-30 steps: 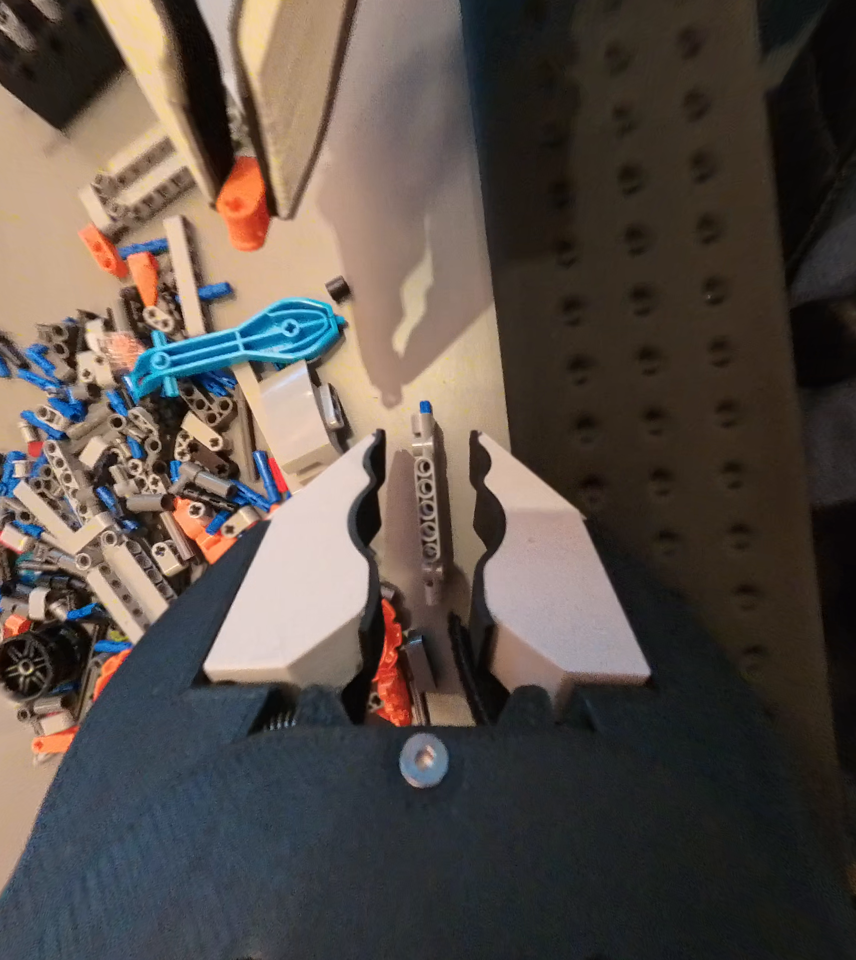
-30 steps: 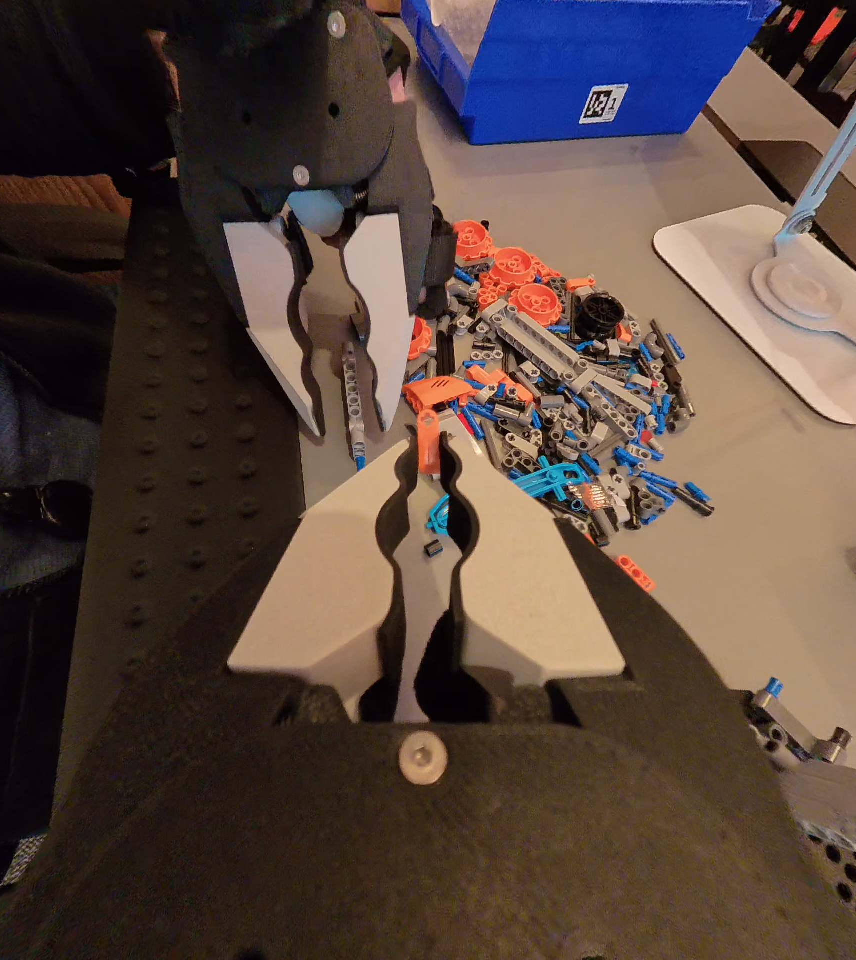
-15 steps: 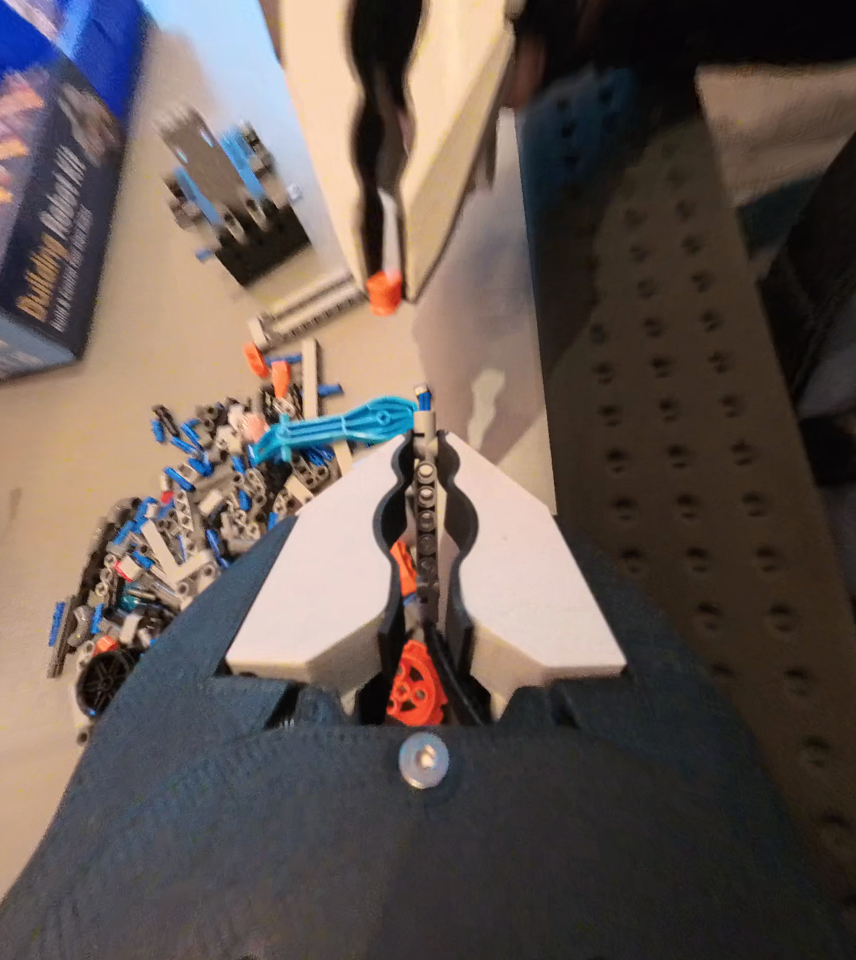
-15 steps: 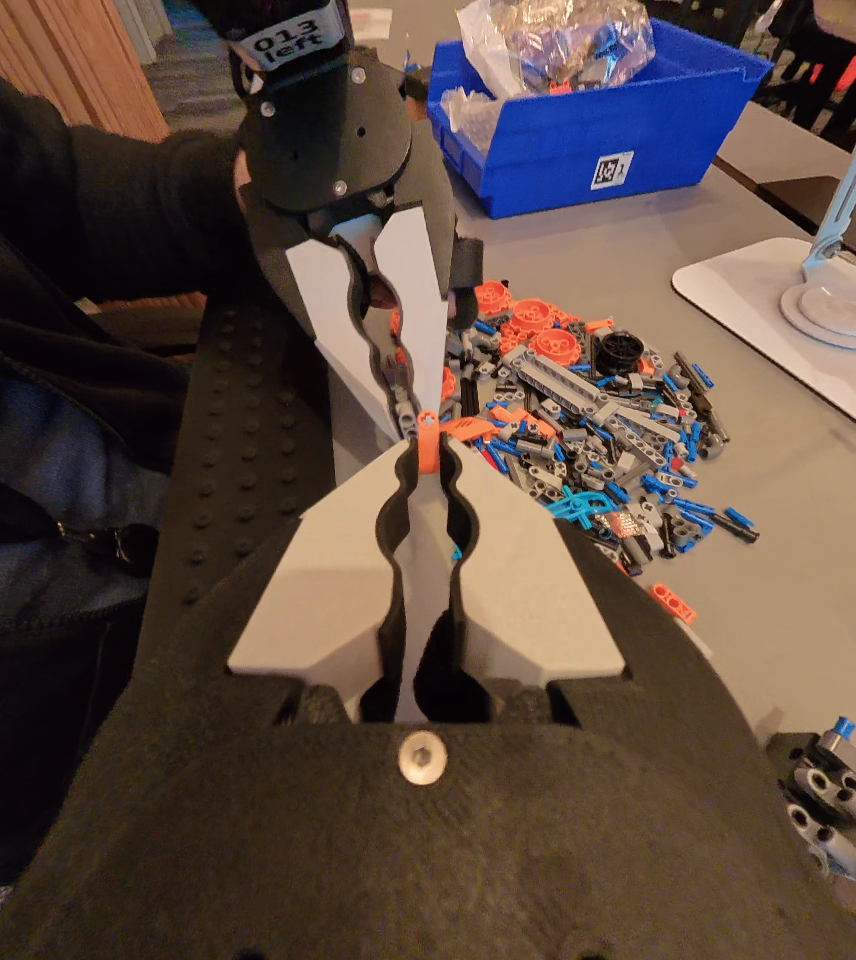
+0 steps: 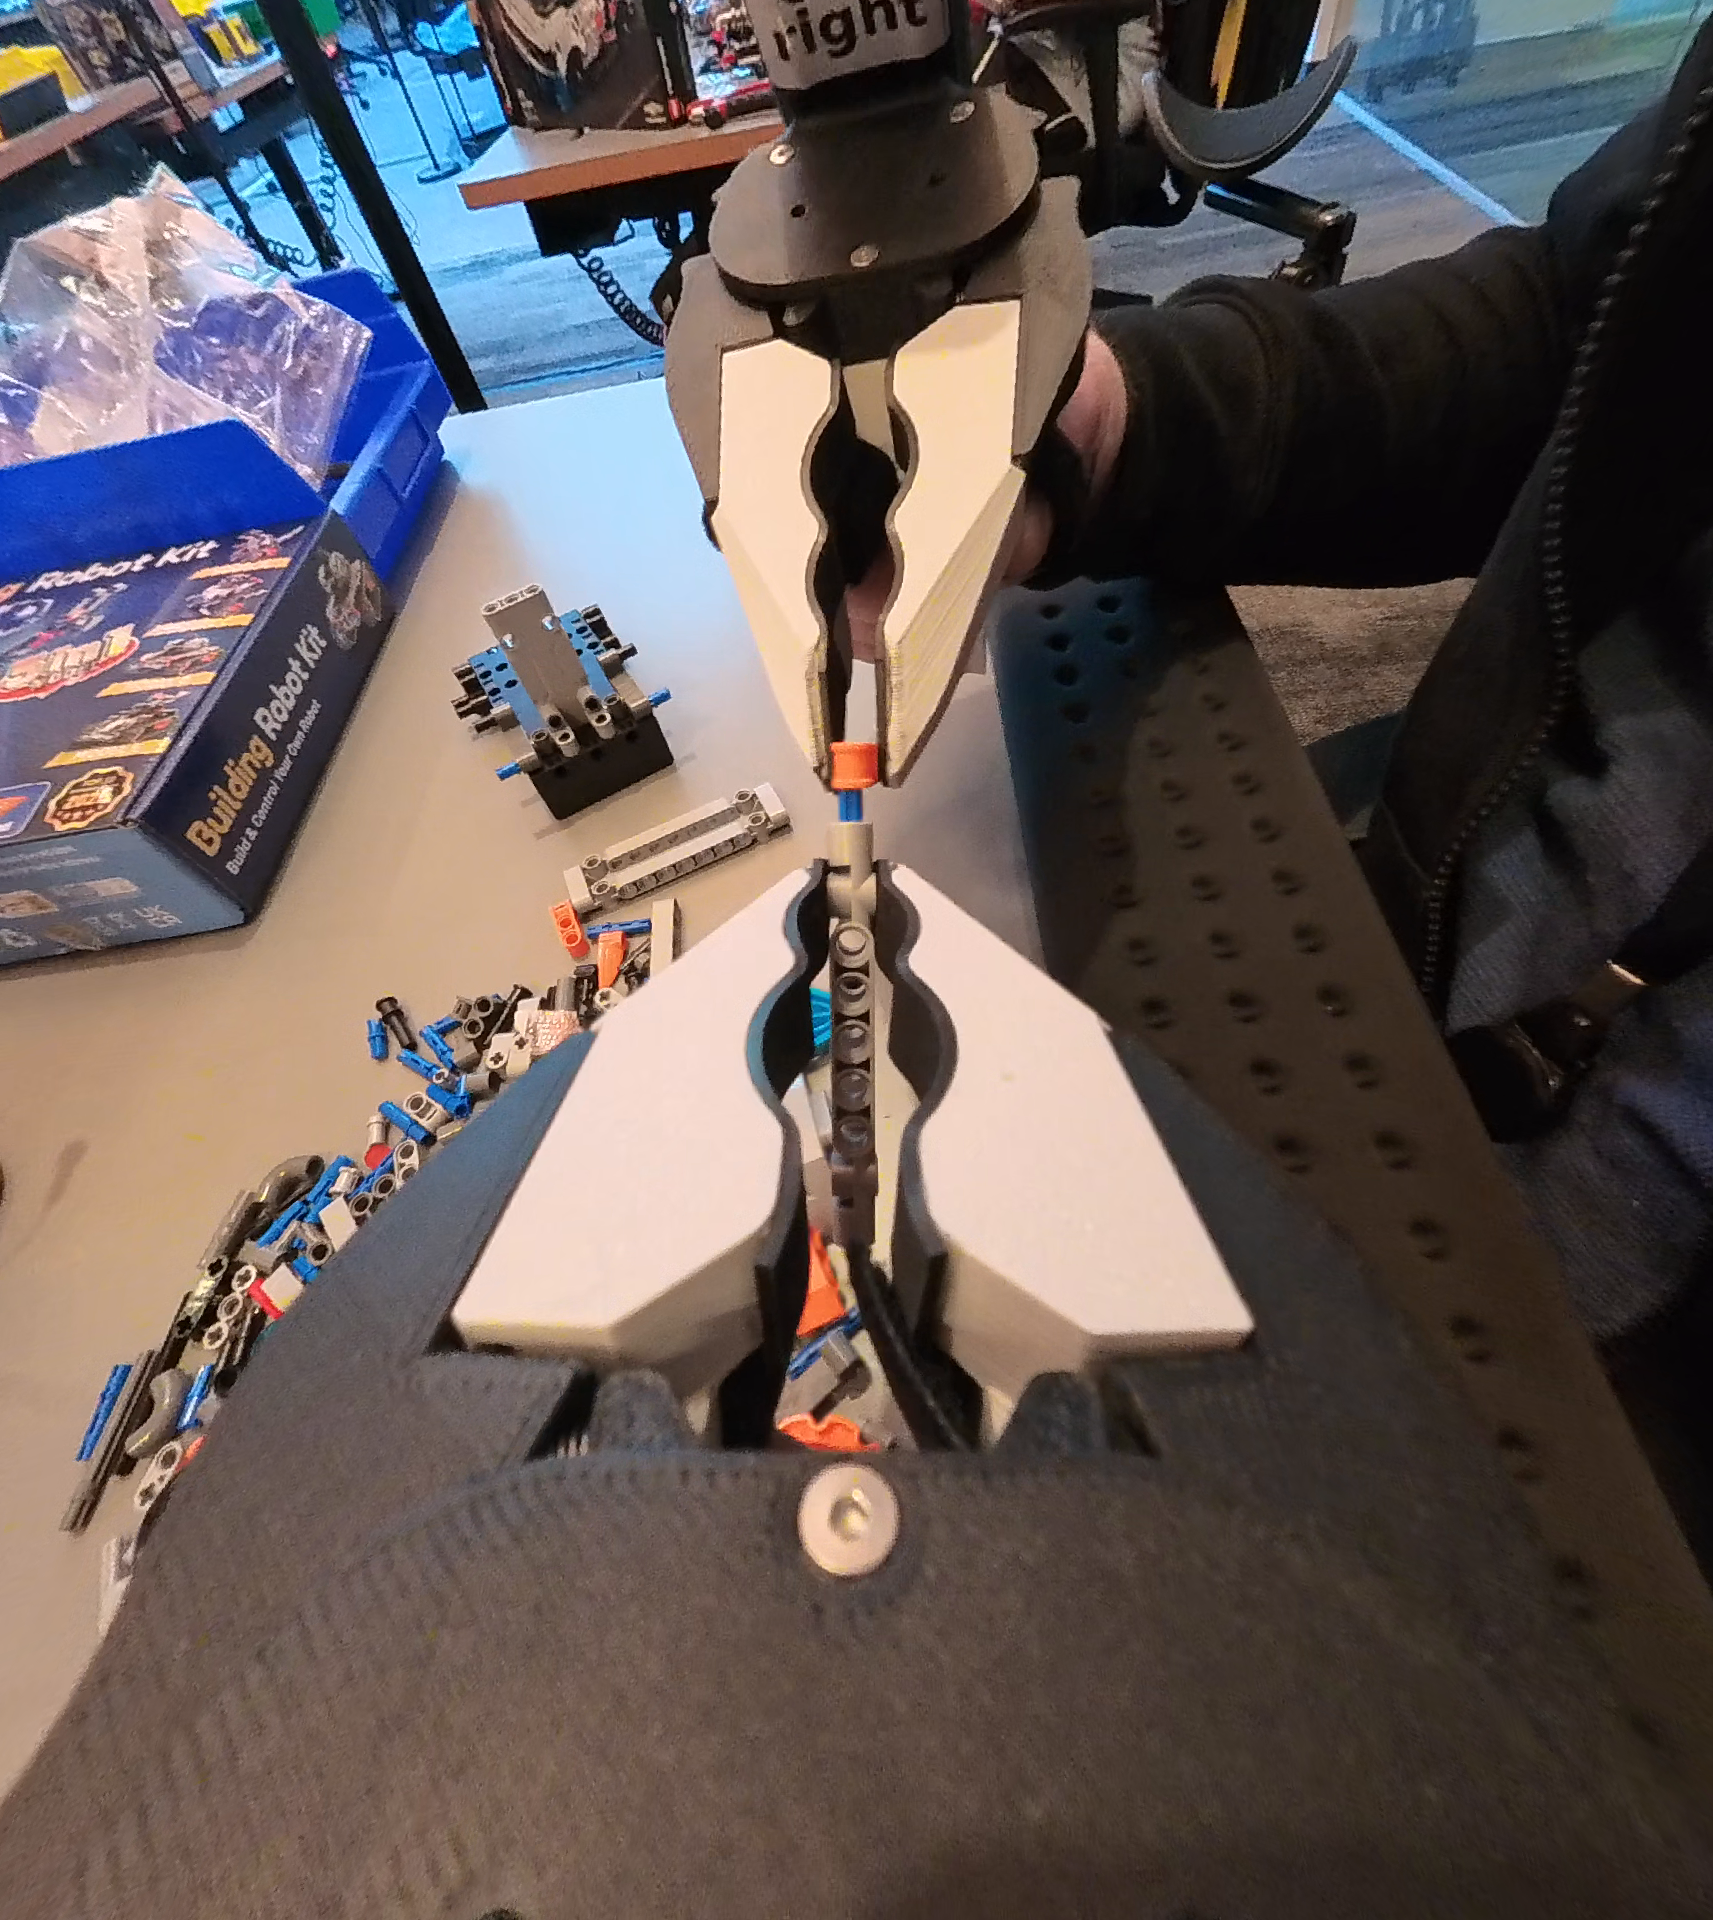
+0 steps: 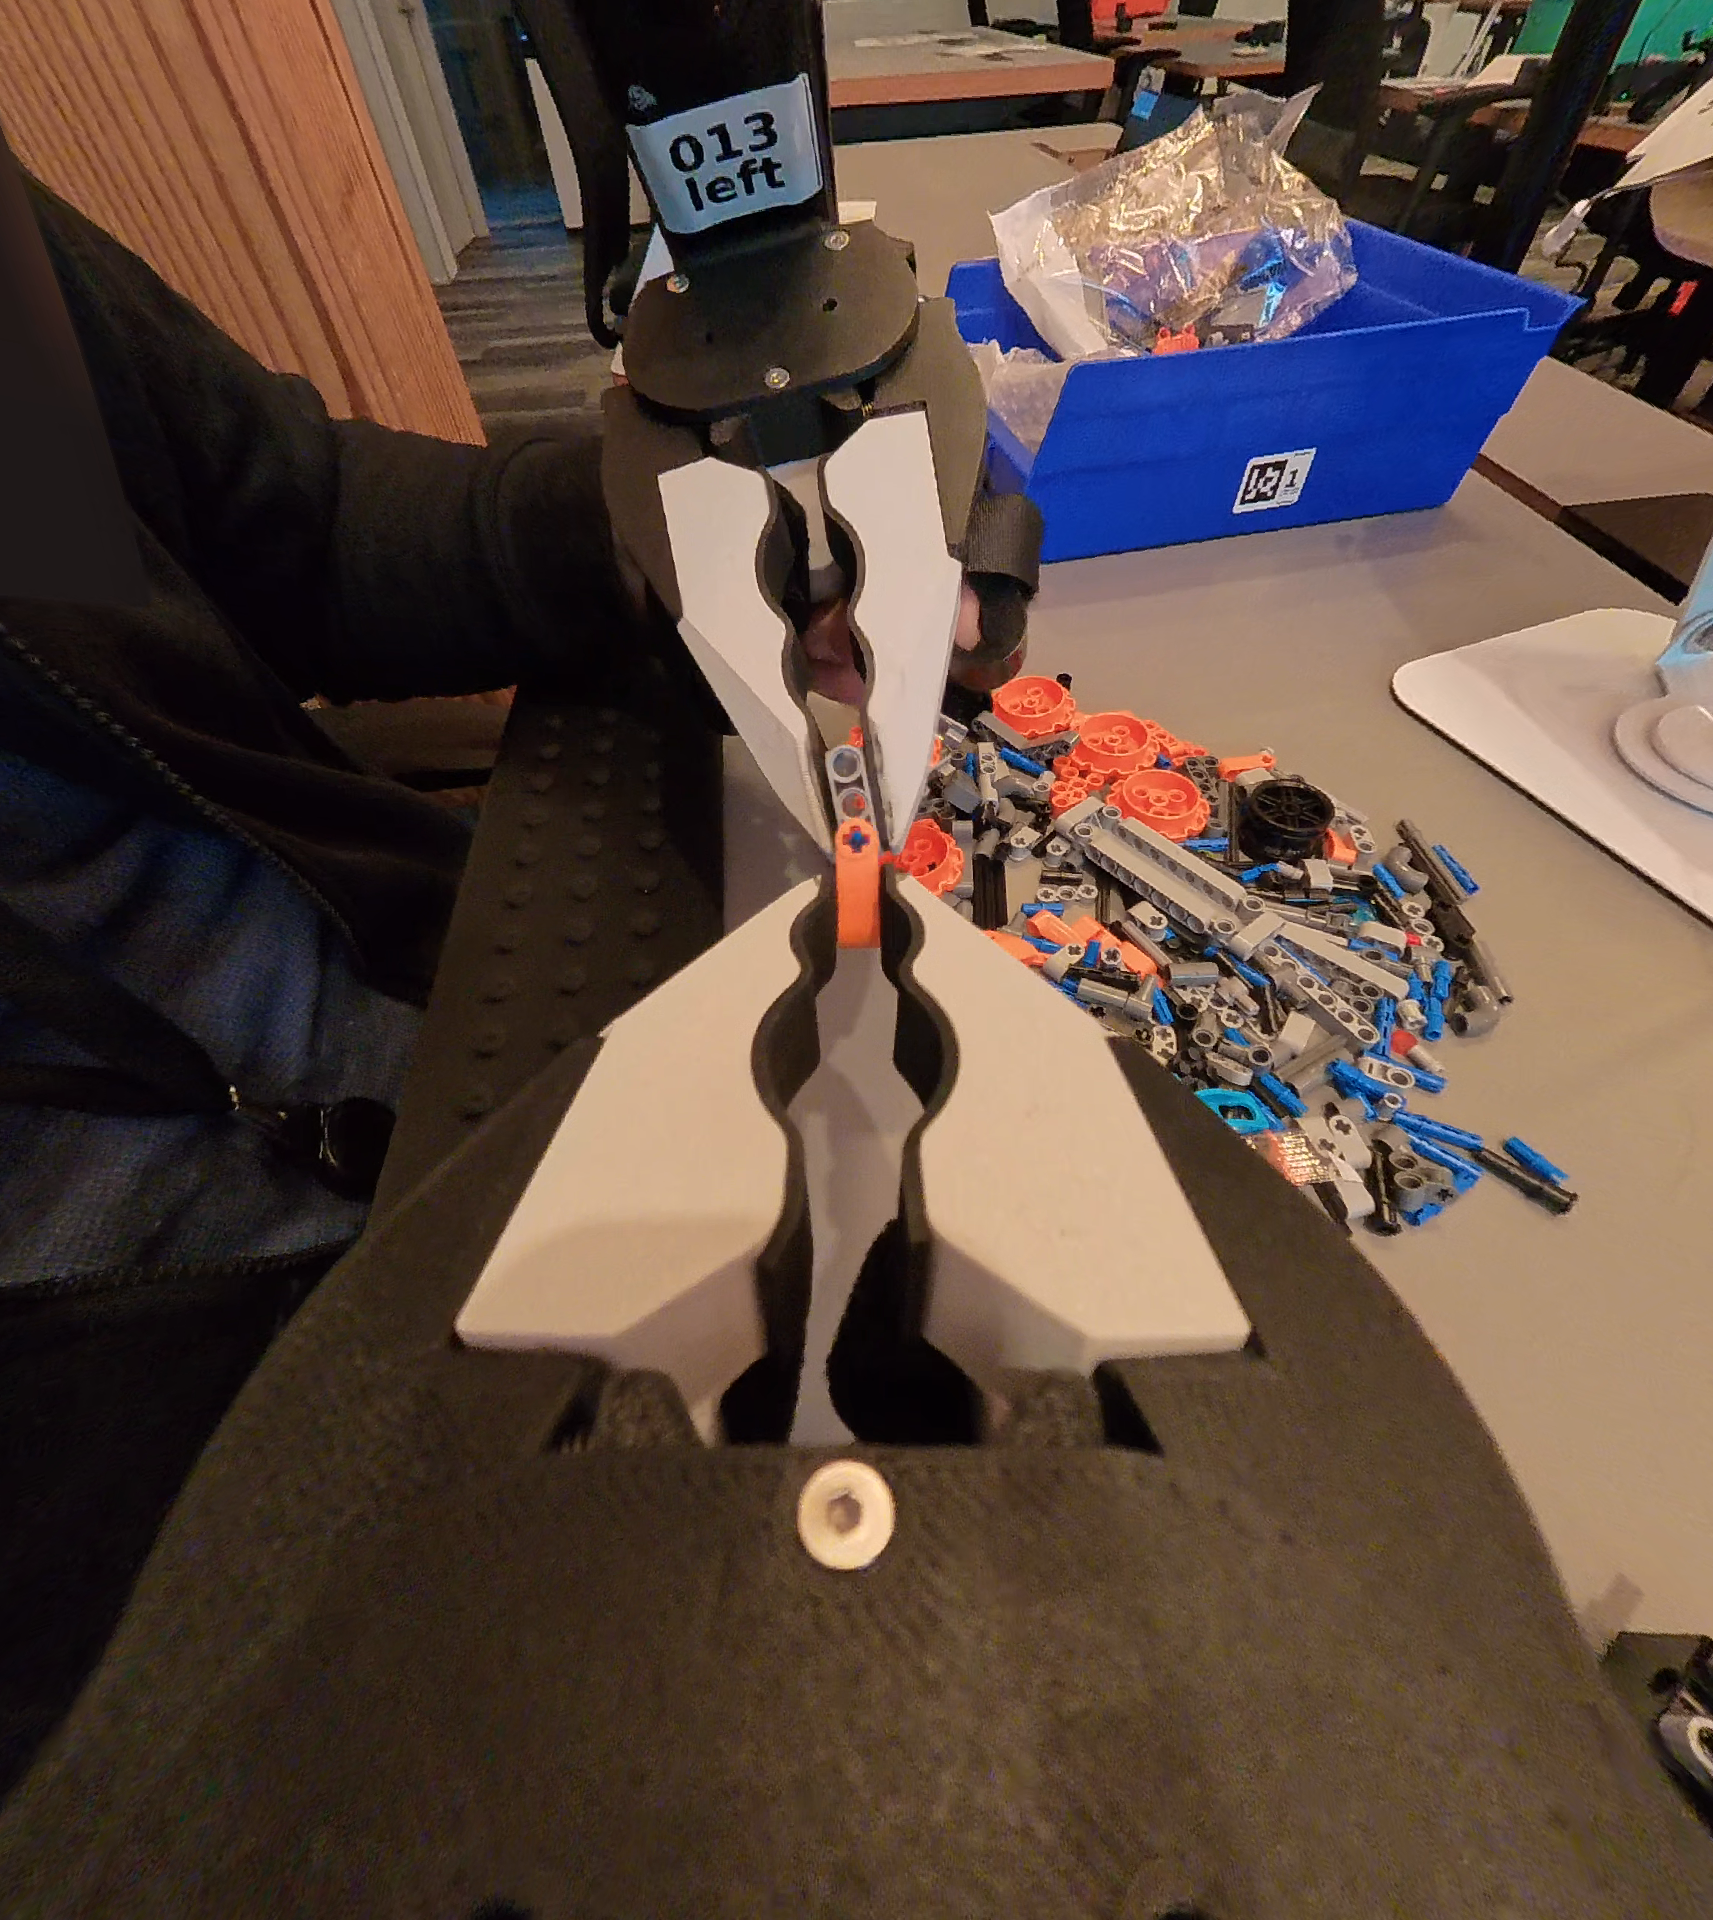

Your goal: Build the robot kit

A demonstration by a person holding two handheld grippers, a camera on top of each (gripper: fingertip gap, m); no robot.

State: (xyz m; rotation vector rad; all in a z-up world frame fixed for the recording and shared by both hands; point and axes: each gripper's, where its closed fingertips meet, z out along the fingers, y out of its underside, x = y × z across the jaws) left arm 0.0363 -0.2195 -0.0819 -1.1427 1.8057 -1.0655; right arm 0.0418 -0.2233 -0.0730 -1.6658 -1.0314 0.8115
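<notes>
Left gripper point(image 5: 850, 883): closed on a long grey plastic beam with a row of round holes point(image 5: 854, 1049), held lengthwise between its fingers; a blue pin point(image 5: 849, 806) sticks out of the beam's far tip.
Right gripper point(image 6: 857, 894): clamped on a small orange plastic connector piece point(image 6: 856, 883), which stands upright at the fingertips with a blue cross-shaped end showing in its top hole.
Meeting point: both grippers are raised above the grey bench point(image 5: 208, 1039), tip to tip; in the left wrist view the blue pin reaches the orange connector, in the right wrist view the connector sits against the beam's end.
Left wrist view only: a dark blue printed cardboard kit box point(image 5: 104, 727), a black and blue partly built block assembly with an upright grey piece point(image 5: 571, 707), and a flat grey holed beam lying loose point(image 5: 680, 854) near it.
Right wrist view only: the pile of loose orange, grey, black and blue plastic parts point(image 6: 1247, 956) in full, and a white lamp base point(image 6: 1610, 769) at the right.
Blue plastic bin point(image 6: 1278, 416): at the bench's far side, holding crumpled clear plastic bags point(image 6: 1174, 239) with small parts inside.
Near edge: a black dimpled pad point(image 5: 1247, 935) runs along the bench beside the person's dark sleeve point(image 5: 1351, 416).
</notes>
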